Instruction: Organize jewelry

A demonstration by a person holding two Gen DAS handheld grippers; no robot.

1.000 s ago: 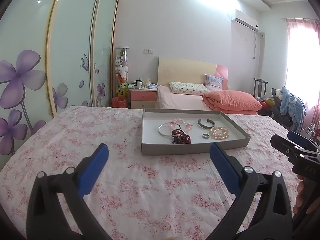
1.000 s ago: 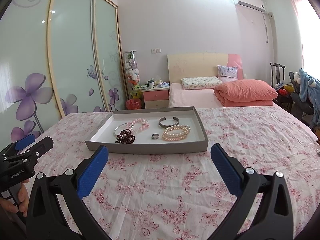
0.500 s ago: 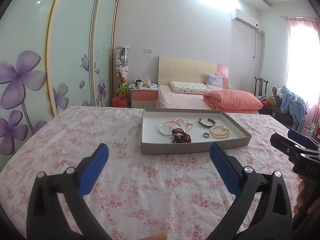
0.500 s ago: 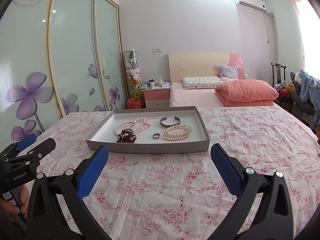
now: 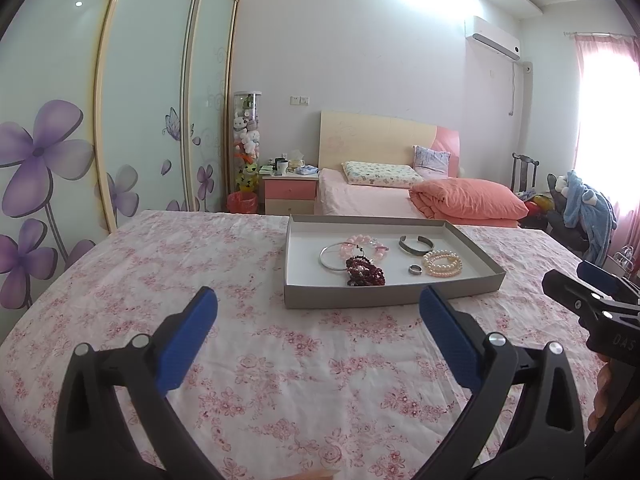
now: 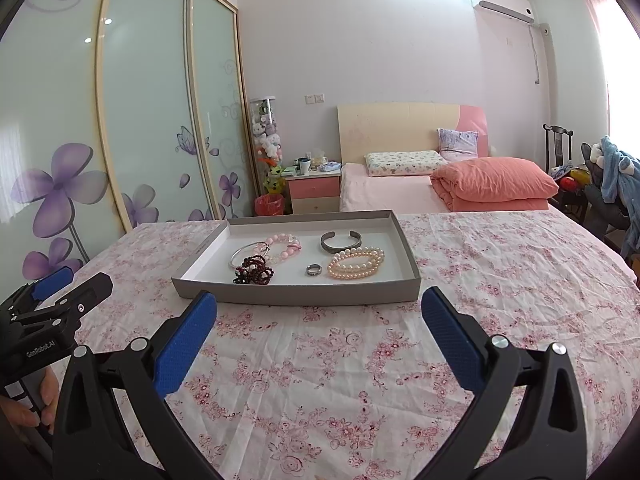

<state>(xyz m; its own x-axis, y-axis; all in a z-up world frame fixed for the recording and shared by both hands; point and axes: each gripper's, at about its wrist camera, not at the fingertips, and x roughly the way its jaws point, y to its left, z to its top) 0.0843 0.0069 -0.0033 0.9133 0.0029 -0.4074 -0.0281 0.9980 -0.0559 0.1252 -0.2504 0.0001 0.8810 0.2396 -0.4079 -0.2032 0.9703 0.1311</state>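
Grey cardboard walls frame the shallow tray (image 6: 296, 300) I am working toward; it sits on the pink floral bedspread (image 6: 500, 280) ahead of both my tools. In my right wrist view it lies straight ahead and slightly left; in my left wrist view it is ahead and to the right.

Inside the tray, every piece rests on the white floor. A dark red bead bracelet (image 6: 254, 271) is bunched near the front left, touching a thin silver bangle (image 6: 247, 254) just behind it. A pink bead bracelet (image 6: 285, 245) overlaps the bangle's far side. Toward the back right is an open grey metal cuff (image 6: 341, 241), and in front of it a coil of pearl bracelets (image 6: 356, 264). A small silver ring (image 6: 314, 270) lies just left of the pearls, apart from them.

My left gripper (image 5: 318, 312) hovers above the bedspread short of the tray's front wall, its jaws spread wide and holding nothing. My right gripper (image 6: 320, 312) is in the same posture, jaws wide apart and empty, its blue pads (image 6: 184, 344) over bare cloth near the tray's front edge. Each tool shows at the edge of the other's view, with a hand (image 6: 38, 404) on the left one's grip.

Beyond the bedspread are a second bed (image 6: 384, 192) with a salmon folded quilt (image 6: 496, 184), a pink nightstand (image 6: 314, 196) and wardrobe doors (image 6: 152, 112) printed with purple flowers.
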